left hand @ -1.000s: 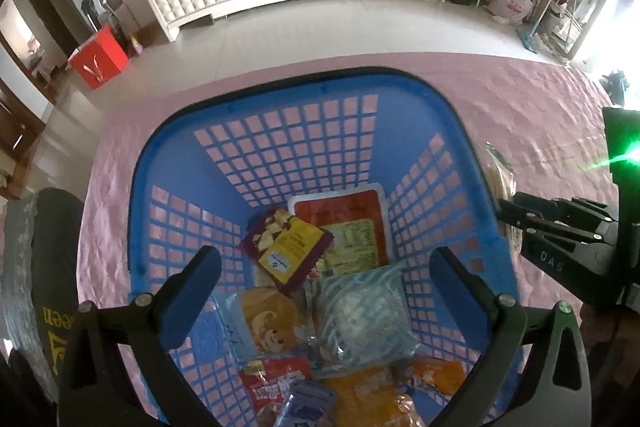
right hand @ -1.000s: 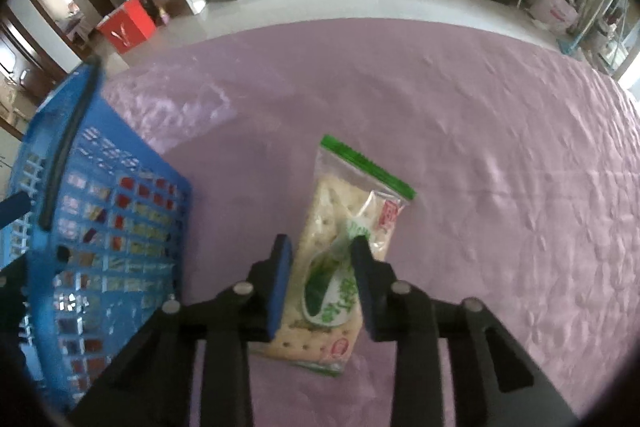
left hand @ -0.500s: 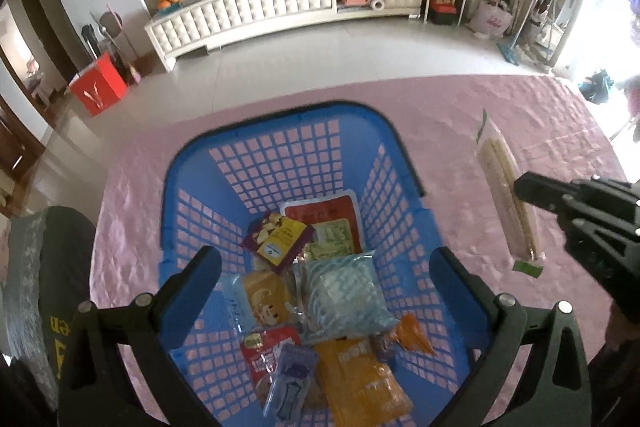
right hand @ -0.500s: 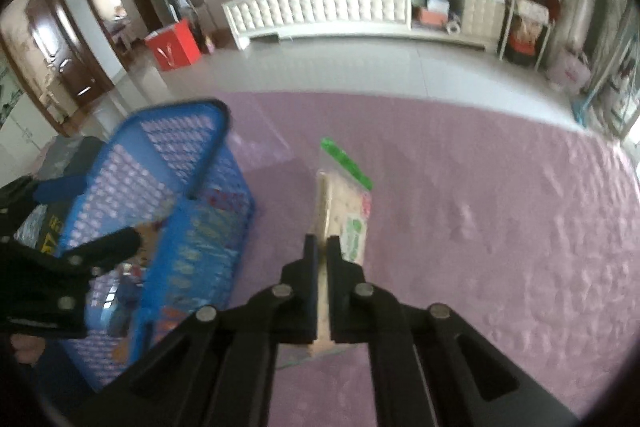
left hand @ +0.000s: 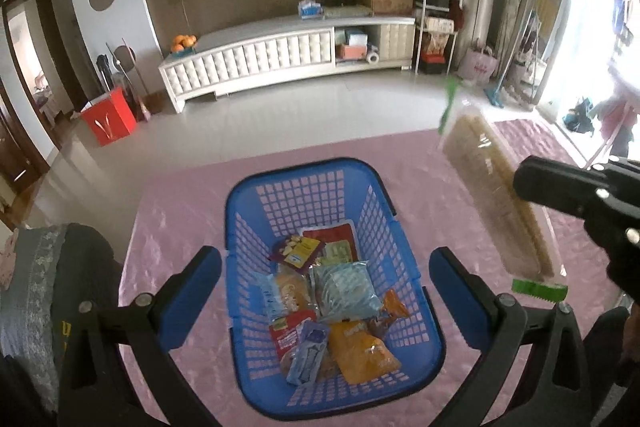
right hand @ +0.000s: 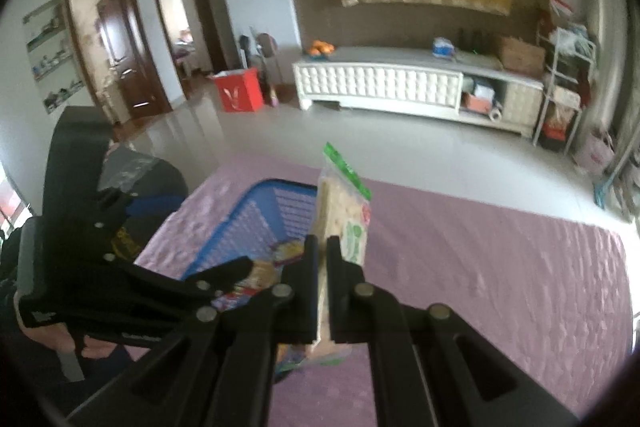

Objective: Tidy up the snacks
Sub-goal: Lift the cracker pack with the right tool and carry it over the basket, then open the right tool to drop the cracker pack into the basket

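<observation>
My right gripper (right hand: pixel 323 247) was clamped on the cracker pack (right hand: pixel 344 203) (edge-on) above the basket (left hand: pixel 248 203); left gripper (left hand: pixel 325 263) gaped empty.

Both wrist views angle down over blue basket (left hand: pixel 404 247) (right hand: pixel 256 223), sharing white cabinet (left hand: pixel 256 59) (right hand: pixel 380 83).

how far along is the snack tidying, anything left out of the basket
Mostly done: several snack packs already lie in the blue basket. In hand: the right hand-held gripper is shut on a cracker pack, held in the air beside the basket. Left: drop it in. No other loose snacks show on the pink cloth.
</observation>
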